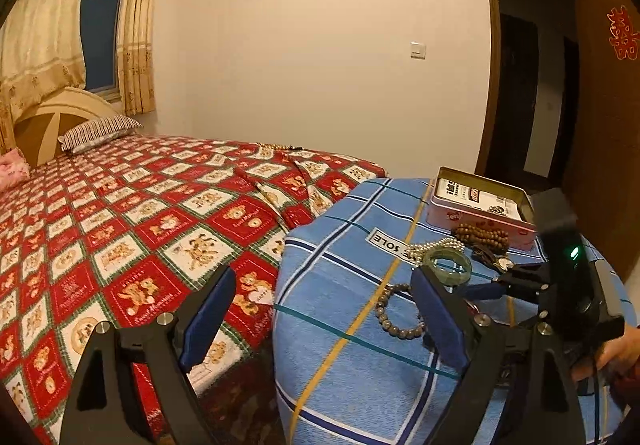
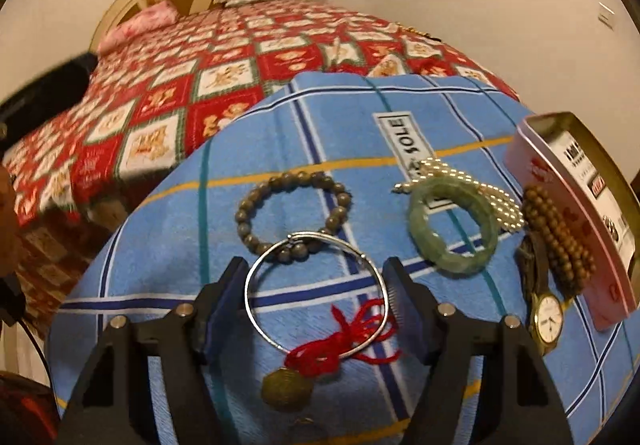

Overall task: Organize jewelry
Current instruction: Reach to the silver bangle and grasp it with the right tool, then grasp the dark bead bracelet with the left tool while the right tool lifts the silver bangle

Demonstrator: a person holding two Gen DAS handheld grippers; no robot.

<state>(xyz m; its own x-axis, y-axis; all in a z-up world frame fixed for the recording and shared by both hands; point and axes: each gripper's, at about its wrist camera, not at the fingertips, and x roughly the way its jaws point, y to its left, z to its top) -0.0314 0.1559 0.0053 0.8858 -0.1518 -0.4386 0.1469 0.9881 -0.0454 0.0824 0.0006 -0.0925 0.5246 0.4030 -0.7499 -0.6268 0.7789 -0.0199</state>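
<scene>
On the blue plaid cloth (image 2: 172,265) lies a thin silver bangle (image 2: 320,235) with a red thread tassel (image 2: 340,345) and a brass pendant (image 2: 286,391). My right gripper (image 2: 316,285) has a pad pressed against each side of it. Beyond it are a grey bead bracelet (image 2: 294,213), a green jade bangle (image 2: 418,225), a pearl strand (image 2: 500,201), brown wooden beads (image 2: 560,237) and a wristwatch (image 2: 546,315). An open pink tin (image 2: 612,301) stands at the right. My left gripper (image 1: 326,319) hangs open with nothing in it at the cloth's left edge, beside the grey bracelet (image 1: 398,311).
A bed with a red bear-pattern quilt (image 1: 140,225) fills the left, close against the cloth-covered surface. A dark gap to the floor (image 1: 240,397) runs between them. A person's hand (image 1: 616,357) holds the right gripper (image 1: 486,287) at the right edge. A brown door (image 1: 600,125) stands open behind the tin (image 1: 480,221).
</scene>
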